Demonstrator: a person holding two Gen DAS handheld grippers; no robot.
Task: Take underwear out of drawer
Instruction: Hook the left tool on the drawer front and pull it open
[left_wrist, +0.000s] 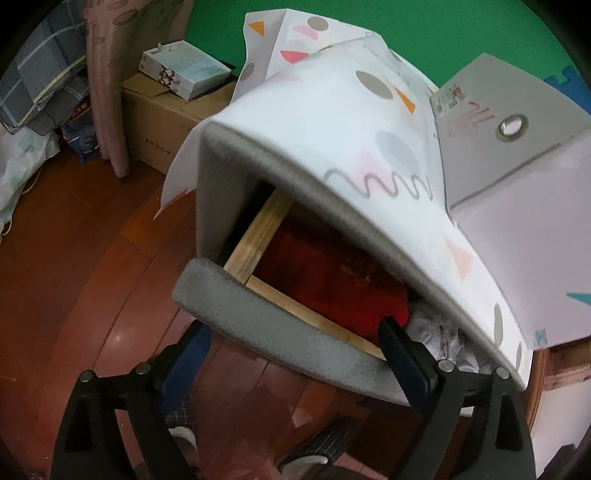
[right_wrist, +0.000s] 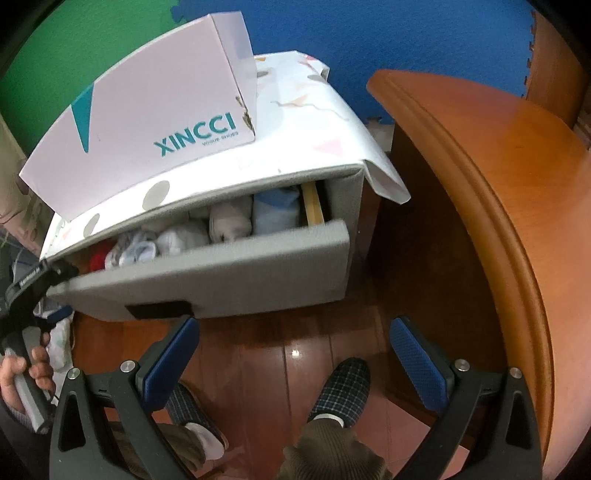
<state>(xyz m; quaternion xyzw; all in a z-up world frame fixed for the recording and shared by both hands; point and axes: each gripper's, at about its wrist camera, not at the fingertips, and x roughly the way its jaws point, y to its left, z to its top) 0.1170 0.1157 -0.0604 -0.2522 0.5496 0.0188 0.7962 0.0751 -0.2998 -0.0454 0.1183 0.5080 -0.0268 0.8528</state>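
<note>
Drawer (right_wrist: 207, 280) is pulled part-way out of the grey cabinet (left_wrist: 221, 177). Underwear (right_wrist: 177, 240) is seen inside as rolled white, grey and blue bundles; a red item (left_wrist: 325, 280) sits at the left end. Left gripper (left_wrist: 295, 354) is spread wide, straddling the drawer's front panel: one finger outside, one inside by the red item, nothing gripped. Right gripper (right_wrist: 295, 354) is held wide open over the wooden floor (right_wrist: 258, 362), in front of the drawer, empty. A pink shoe box (right_wrist: 147, 125) rests on the cabinet top.
</note>
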